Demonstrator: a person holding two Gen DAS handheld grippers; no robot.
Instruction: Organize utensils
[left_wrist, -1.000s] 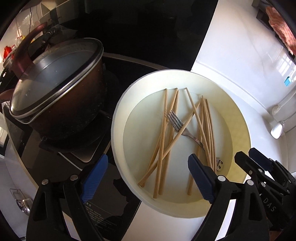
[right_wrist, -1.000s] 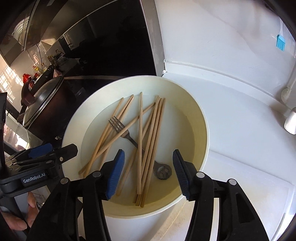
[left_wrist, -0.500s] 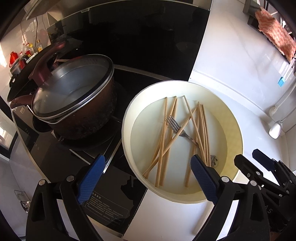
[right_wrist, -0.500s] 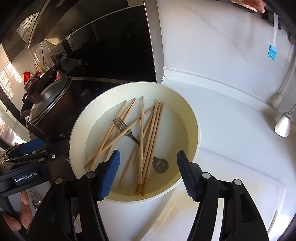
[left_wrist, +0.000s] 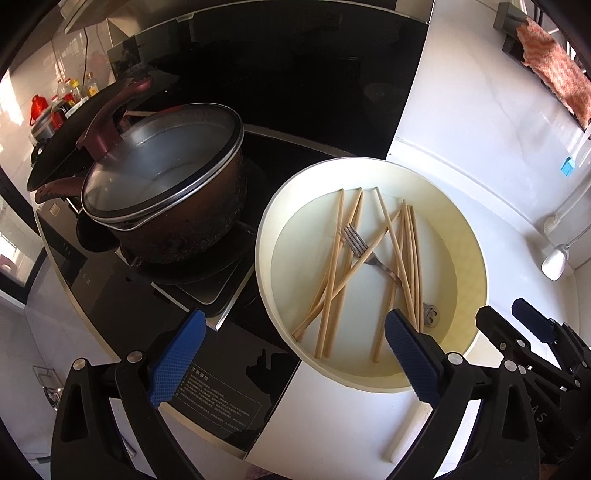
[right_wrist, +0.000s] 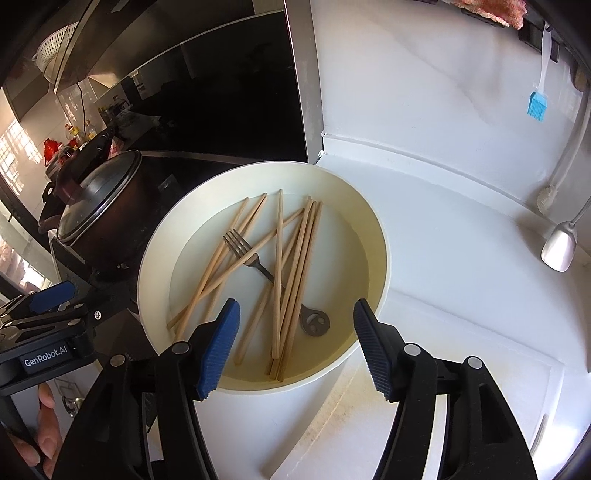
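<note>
You hold both the left gripper (left_wrist: 291, 356) and right gripper (right_wrist: 295, 343) spread wide and empty above the basin (right_wrist: 375, 236) at the counter's stove-side edge, where crossed chopsticks (right_wrist: 291, 273) pin the fork (right_wrist: 258, 262), so lifting one may scatter the rest

A round cream basin (right_wrist: 373, 221) sits on a white counter (right_wrist: 461, 266), its left side against a black stove (right_wrist: 236, 110). Inside lie several wooden chopsticks (right_wrist: 295, 266), some crossing one another, and a metal fork (right_wrist: 255, 258) with its tines toward the far left and its round handle end near the front wall. The right gripper (right_wrist: 293, 341) hangs over the basin's near rim with its blue-padded jaws wide apart and empty. The left gripper (right_wrist: 51, 301) shows at the left edge. A lidded brown pot (right_wrist: 107, 206) stands on the stove, and a blue brush (right_wrist: 537, 105) hangs on the wall.
</note>
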